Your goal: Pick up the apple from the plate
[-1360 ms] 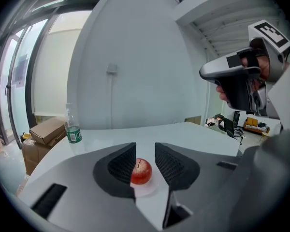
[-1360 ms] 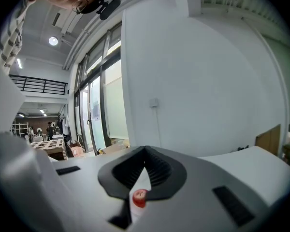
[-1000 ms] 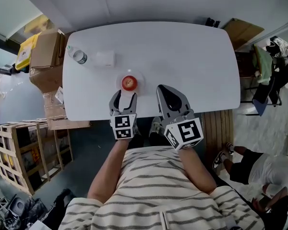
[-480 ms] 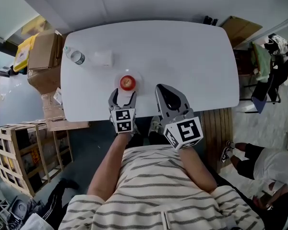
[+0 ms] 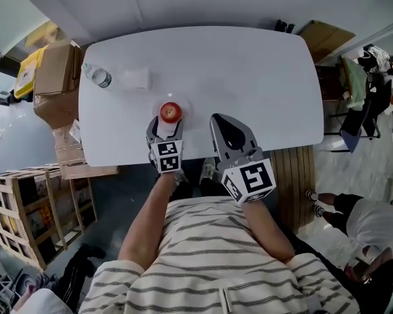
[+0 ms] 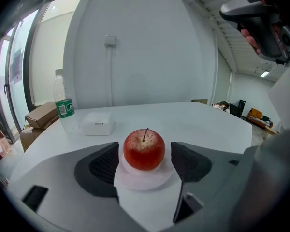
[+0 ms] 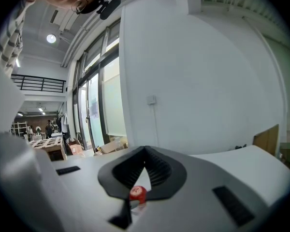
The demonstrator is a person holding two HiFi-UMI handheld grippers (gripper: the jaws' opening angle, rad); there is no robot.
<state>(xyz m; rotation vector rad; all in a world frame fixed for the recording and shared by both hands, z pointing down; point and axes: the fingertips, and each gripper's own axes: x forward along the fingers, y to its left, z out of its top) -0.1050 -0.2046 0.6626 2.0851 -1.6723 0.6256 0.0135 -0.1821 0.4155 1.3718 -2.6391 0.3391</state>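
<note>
Sitting on its plate (image 6: pixel 135 179) by the surface's (image 5: pixel 249 77) near edge, the apple (image 6: pixel 144 149) lies untouched between the left claw's (image 5: pixel 165 128) opening jaws; closing and lifting are left, while the right claw (image 7: pixel 145 151) idles pinched together, empty

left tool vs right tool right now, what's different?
The left tool has its jaws opening, wide apart, with the apple in their gap, untouched; the right tool has its tips together with nothing gripped. The left tool is at the plate; the right tool sits off to the side, over the near edge of the table. Both are over the same white table.
</note>
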